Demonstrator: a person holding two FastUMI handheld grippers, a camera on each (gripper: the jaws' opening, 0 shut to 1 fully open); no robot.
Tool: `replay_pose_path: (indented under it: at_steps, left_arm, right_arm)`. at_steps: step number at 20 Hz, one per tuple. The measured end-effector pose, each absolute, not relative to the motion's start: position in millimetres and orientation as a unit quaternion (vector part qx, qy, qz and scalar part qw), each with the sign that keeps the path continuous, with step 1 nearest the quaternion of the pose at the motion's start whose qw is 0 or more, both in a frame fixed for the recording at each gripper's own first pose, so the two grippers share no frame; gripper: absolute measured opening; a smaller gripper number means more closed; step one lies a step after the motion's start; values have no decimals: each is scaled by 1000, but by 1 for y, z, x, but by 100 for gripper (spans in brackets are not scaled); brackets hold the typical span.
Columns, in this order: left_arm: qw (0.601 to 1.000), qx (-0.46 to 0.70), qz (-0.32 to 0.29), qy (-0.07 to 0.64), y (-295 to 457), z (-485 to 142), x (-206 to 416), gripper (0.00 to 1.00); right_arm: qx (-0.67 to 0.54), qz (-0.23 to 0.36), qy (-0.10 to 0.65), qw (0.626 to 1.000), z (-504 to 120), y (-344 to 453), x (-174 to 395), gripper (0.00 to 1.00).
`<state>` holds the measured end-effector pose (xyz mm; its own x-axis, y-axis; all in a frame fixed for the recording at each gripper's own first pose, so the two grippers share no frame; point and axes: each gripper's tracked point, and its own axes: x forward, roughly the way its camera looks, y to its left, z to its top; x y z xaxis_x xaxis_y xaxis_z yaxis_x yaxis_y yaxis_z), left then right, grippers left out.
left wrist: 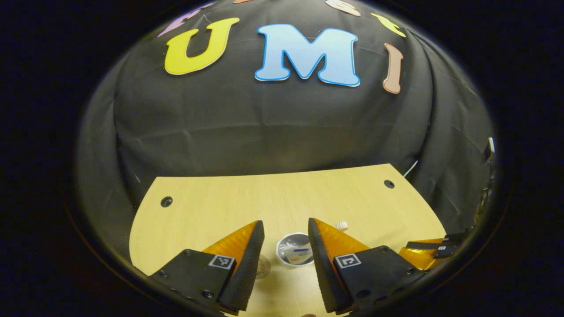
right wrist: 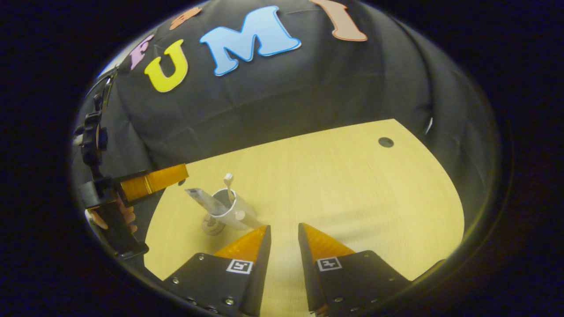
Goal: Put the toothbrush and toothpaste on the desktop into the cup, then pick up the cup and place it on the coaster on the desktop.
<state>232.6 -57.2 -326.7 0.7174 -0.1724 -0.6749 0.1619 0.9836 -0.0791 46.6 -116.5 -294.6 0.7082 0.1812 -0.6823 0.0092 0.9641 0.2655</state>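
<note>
Toothbrush (right wrist: 228, 179) and toothpaste (right wrist: 203, 200) sit in cup (right wrist: 227, 211). Left gripper (left wrist: 286, 246) spread above it, right gripper (right wrist: 284, 240) narrowly parted, both empty. Descend straight, pinch the wall, keep upright toward coaster (left wrist: 263, 266).

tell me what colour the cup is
White; the cup shows best in the right gripper view.

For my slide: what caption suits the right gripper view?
Open right claw near cup holding toothbrush and toothpaste.
</note>
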Motion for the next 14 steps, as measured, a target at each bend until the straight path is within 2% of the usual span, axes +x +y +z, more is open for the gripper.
replay_pose_path:
  at_steps: [1,2,3,4,5,6,7,8,9,10,13,14]
  left_arm:
    - [928,-9,-87,363,-53,-323,232,63]
    - [928,-9,-83,362,-49,-321,229,68]
    - [929,-9,-79,362,-44,-320,226,72]
    - [929,-10,-75,361,-39,-317,223,68]
    - [930,-10,-70,360,-34,-314,222,68]
    - [931,-10,-65,359,-28,-312,220,72]
    - [932,-11,-61,358,-24,-310,218,68]
    - [932,-12,-56,357,-20,-308,216,72]
    - [932,-14,-53,357,-16,-306,214,72]
    - [933,-16,-49,357,-12,-305,211,68]
    - [932,-24,-37,359,-1,-305,203,68]
    - [932,-25,-31,359,1,-305,197,63]
  right_arm:
    - [111,60,379,917,-292,-112,51,34]
    - [100,75,380,916,-292,-106,53,34]
    - [91,93,383,915,-291,-98,57,42]
    - [79,107,386,913,-292,-92,59,44]
    - [67,121,388,911,-292,-86,61,47]
    - [54,135,391,909,-295,-80,62,47]
    - [41,152,397,904,-296,-74,63,47]
    - [28,166,402,900,-299,-68,63,48]
    - [13,181,407,895,-304,-63,64,48]
    - [-4,194,413,890,-307,-60,65,48]
    - [-38,226,425,876,-316,-53,68,48]
    - [-43,231,430,872,-319,-52,69,48]
